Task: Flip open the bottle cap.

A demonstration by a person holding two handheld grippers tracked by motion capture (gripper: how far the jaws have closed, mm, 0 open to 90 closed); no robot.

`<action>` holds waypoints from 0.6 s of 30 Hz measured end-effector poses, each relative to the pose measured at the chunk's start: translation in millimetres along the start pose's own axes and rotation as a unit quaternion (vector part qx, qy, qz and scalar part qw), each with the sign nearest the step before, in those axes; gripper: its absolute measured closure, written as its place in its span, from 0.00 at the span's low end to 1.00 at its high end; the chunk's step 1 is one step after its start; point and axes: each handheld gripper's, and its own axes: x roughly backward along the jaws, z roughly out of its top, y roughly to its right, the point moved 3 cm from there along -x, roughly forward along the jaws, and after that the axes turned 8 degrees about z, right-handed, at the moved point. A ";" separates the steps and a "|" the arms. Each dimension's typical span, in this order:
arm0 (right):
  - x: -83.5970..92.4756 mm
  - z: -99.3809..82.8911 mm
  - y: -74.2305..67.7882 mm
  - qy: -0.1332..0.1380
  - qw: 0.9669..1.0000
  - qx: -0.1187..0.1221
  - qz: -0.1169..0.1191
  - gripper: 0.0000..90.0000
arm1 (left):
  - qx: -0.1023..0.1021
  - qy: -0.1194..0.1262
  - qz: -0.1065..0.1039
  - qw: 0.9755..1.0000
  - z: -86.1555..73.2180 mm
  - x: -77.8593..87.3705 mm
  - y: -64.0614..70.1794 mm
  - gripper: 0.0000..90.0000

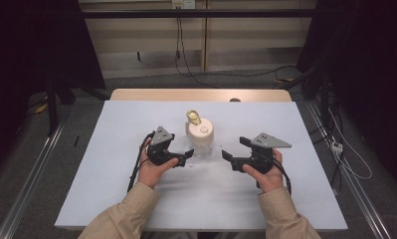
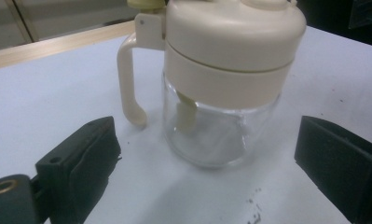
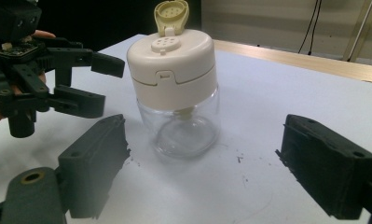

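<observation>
Left gripper (image 1: pixel 190 152) and right gripper (image 1: pixel 226 155), both wide open and empty, flank an upright glass jar (image 1: pixel 201 137) with cream lid near the white table's (image 1: pixel 111 179) centre.

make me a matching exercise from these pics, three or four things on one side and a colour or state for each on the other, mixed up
Things:
1. jar body
2. jar lid
3. flip cap
4. right gripper

States:
A. standing open, yellowish
B. clear glass
C. jaws open, nothing between them
D. cream, seated on the jar

Pairs: 1-B, 2-D, 3-A, 4-C
</observation>
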 end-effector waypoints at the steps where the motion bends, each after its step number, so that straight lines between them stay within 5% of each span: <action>1: 1.0 -1.4 0.4 -0.001 1.000 0.000 -0.003 0.15 | 0.003 0.000 -0.006 1.000 -2.7 3.9 -0.7 0.06; 18: 24.7 -20.0 0.0 -0.006 1.000 0.002 -0.017 0.13 | 0.019 0.009 0.001 1.000 -17.9 38.5 -22.5 0.06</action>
